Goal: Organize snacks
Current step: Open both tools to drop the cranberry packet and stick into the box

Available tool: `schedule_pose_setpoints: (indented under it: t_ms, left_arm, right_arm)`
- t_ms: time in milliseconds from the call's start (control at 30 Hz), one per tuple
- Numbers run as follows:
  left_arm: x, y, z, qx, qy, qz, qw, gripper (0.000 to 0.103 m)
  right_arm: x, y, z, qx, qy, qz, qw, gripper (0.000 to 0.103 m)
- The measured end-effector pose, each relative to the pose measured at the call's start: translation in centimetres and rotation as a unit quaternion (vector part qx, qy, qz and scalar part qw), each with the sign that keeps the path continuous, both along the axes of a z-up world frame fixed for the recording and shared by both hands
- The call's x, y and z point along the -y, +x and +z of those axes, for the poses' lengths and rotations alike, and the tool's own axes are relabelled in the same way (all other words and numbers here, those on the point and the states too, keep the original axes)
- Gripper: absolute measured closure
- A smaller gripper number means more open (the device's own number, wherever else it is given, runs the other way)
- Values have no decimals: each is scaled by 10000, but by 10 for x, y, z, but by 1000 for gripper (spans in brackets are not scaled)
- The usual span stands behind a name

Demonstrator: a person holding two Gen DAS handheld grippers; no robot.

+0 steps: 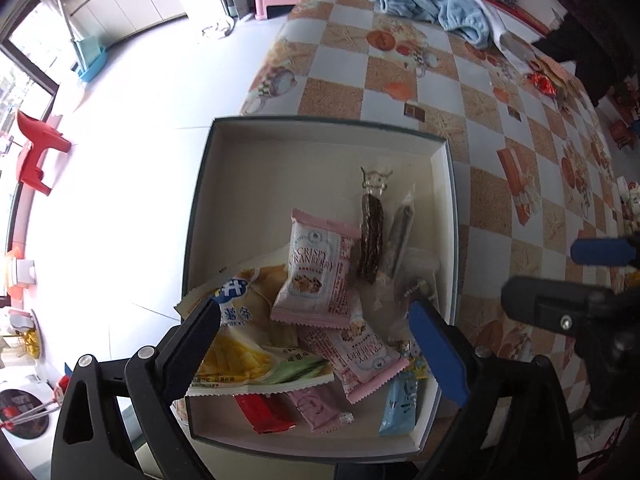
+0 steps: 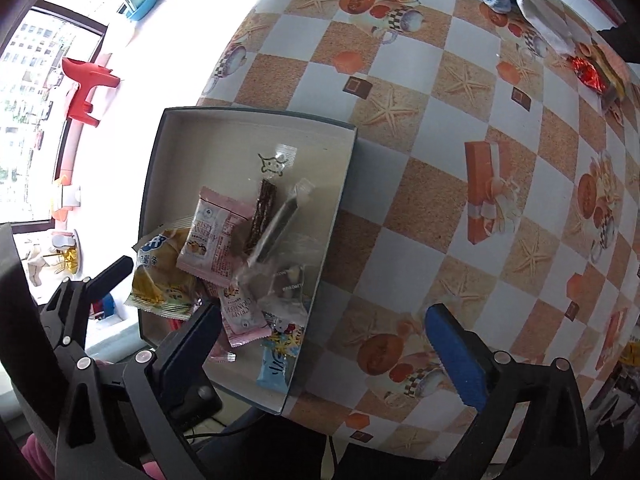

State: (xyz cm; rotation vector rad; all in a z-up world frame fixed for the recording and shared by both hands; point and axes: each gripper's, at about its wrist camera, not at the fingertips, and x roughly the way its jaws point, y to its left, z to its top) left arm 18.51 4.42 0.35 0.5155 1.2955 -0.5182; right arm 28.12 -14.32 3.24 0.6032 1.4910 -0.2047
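**Snacks heaped in the open box**

Near the table's edge, on the checkered tablecloth with its starfish and teacup prints, sits a shallow box with dark outer walls and a pale cream inside. Its far half is bare; the snacks lie piled in the near half. On top is a pink cranberry packet, lapping over a yellow-and-white chip bag to its left. A 2nd pink packet lies face-down below it. Beside them, 2 clear-wrapped sticks run side by side: a dark brown stick and a grey stick. Along the near wall lie a red wrapper, a small pink wrapper and a light blue sachet.

Above the pile, the left gripper hangs with fingers spread wide and nothing between them. Over the box's right wall, the right gripper is likewise wide apart and empty.
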Motion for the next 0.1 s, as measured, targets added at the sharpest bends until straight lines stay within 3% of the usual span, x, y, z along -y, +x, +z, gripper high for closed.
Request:
schedule_pose_setpoints:
  t_ms: [100]
  left_arm:
    - [4,2,13,141,-259,-67,9995,7]
  right_arm:
    - [14,-19,-1,44,-10,-243,9997,1]
